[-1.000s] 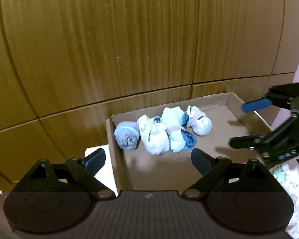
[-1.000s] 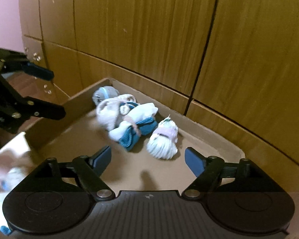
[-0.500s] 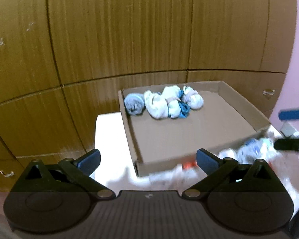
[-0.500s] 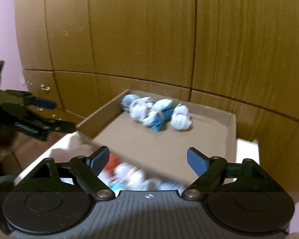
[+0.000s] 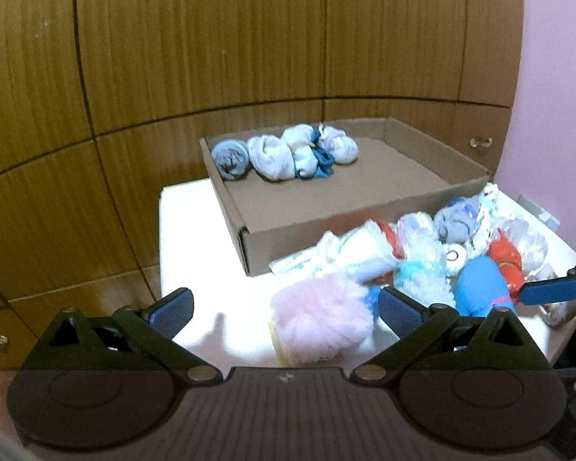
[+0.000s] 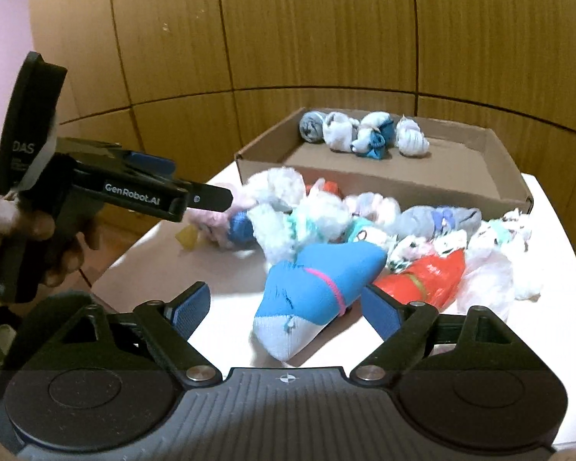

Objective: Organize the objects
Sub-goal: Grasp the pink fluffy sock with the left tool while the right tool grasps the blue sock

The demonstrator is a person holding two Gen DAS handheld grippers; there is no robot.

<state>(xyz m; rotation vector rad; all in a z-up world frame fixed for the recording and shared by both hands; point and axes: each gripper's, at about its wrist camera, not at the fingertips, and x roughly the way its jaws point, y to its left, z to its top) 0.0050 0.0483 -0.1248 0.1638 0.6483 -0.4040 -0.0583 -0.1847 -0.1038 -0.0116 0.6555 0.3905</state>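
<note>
Wood-panelled cupboards [image 5: 211,46] backed a white table [image 5: 196,238] holding a cardboard box [image 5: 364,207] with 4 sock bundles [image 5: 284,151]. Both grippers' jaws stood spread, empty: left gripper [image 5: 286,307] over a pink sock [image 5: 322,322], right gripper [image 6: 286,307] around a blue sock [image 6: 318,284]. Pick-up step; next, closing squarely.

black grippers [image 5: 284,313], blue-padded jaws

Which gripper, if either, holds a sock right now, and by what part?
Neither. The left gripper stands open above the pink fluffy sock, and the right gripper is open around the blue sock without pressing on it.
</note>
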